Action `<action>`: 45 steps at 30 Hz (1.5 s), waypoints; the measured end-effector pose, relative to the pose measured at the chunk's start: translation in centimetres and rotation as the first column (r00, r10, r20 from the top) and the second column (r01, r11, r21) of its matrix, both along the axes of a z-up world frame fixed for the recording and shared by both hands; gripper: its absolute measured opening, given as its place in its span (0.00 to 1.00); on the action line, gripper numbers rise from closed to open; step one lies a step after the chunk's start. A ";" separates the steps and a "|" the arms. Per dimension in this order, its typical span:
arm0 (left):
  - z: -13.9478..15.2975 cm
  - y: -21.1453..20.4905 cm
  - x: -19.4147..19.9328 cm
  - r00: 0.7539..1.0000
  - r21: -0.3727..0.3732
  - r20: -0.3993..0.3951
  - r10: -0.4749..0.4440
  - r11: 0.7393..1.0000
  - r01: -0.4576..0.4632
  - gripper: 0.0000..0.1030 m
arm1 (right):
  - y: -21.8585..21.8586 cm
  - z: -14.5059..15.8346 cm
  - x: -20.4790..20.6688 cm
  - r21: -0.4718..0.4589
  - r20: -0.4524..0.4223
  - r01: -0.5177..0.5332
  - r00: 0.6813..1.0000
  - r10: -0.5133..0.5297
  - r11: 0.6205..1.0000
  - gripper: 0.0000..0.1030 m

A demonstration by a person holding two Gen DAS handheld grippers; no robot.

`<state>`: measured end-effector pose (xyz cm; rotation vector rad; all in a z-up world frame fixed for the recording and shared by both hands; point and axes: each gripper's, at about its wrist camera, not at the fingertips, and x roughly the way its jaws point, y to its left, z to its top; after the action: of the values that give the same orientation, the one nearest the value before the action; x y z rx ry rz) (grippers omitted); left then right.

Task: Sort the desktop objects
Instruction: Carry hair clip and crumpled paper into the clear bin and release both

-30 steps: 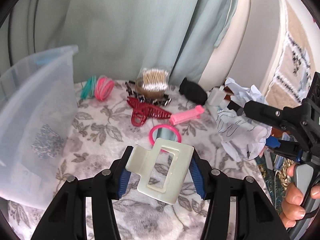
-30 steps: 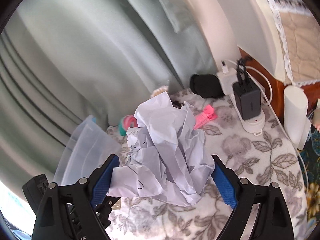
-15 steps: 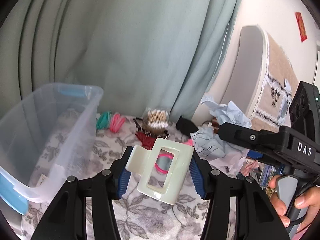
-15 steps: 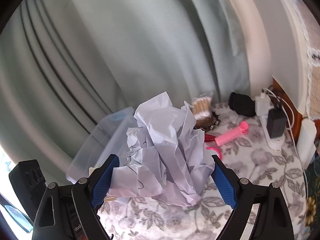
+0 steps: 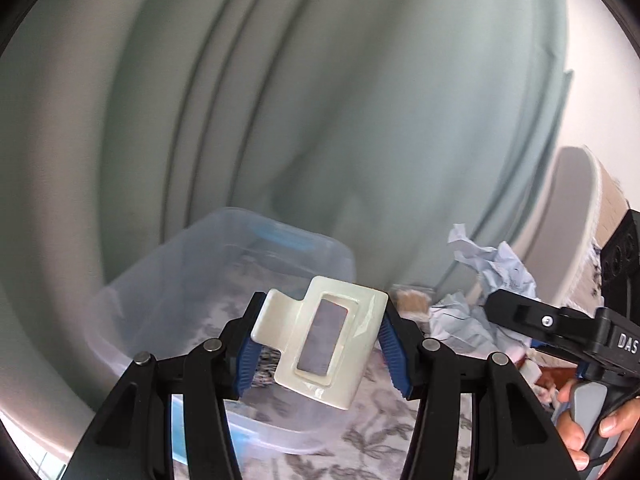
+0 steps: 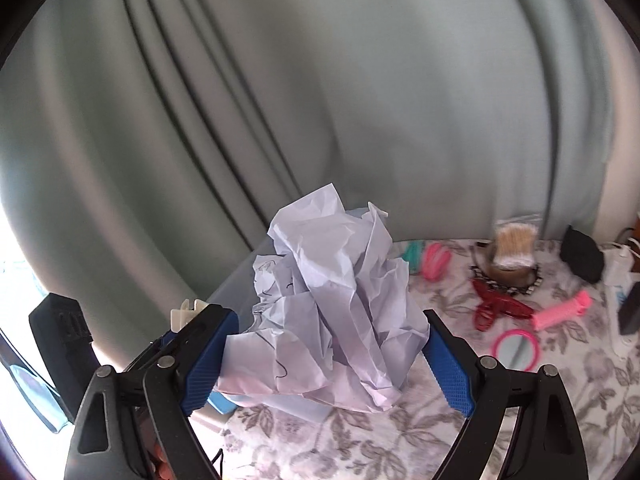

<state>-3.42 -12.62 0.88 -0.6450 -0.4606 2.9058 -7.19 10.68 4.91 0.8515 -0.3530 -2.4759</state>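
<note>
In the left wrist view, we see the left gripper [image 5: 318,350] with its 2 blue-padded fingers pinching a cream rectangular plastic hair claw clip [image 5: 322,342] by its sides. The clip hangs tilted in front of a clear plastic storage bin [image 5: 132,300] with blue handles; whether it is over the opening we cannot tell. The bin's near wall is cut off by the gripper body, and its contents are too blurred to identify. To the right, the right gripper's black body appears from the side, and a hand [image 5: 592,432] at the frame edge is only partly visible.

In the right wrist view, the right gripper [image 6: 326,360] has its 2 fingers spread wide and pressed against a large crumpled ball of white paper [image 6: 328,308], which hides most of the bin behind it. Farther right on the grey floral tablecloth [image 6: 560,400] lie a round pink hand mirror [image 6: 516,350], a dark red plastic claw clip [image 6: 496,306] and a pink ribbed roller [image 6: 564,310]. Beyond them stand a bundle of cotton swabs [image 6: 514,248] and pink and teal hair ties [image 6: 430,258], all motion-blurred. A pale green curtain [image 6: 320,100] closes the background.
</note>
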 end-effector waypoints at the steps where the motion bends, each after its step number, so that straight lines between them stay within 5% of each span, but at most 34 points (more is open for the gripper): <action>1: -0.1 -0.7 -0.2 1.000 0.003 0.005 0.019 1.000 -0.019 0.53 | -0.6 0.0 -0.3 -0.001 -0.001 -0.013 1.000 0.013 1.000 0.89; 12: -2.2 -4.4 -2.4 0.990 0.003 0.070 0.123 0.992 -0.123 0.53 | -7.8 -2.2 -4.3 0.022 0.009 -0.147 0.989 0.147 0.989 0.89; 32: -5.1 -4.9 -5.2 0.973 -0.011 0.150 0.178 0.984 -0.178 0.54 | -9.5 -5.2 -7.2 0.047 0.020 -0.177 0.984 0.177 0.983 0.91; 45: -4.4 -4.7 -2.9 0.969 -0.008 0.151 0.196 0.980 -0.197 0.63 | -9.2 -5.1 -6.3 0.071 0.013 -0.197 0.981 0.196 0.978 0.95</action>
<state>-6.33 -17.32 -3.51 -0.8700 -0.5844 3.0505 -13.48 1.48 -0.18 0.8792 -0.1727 -2.3148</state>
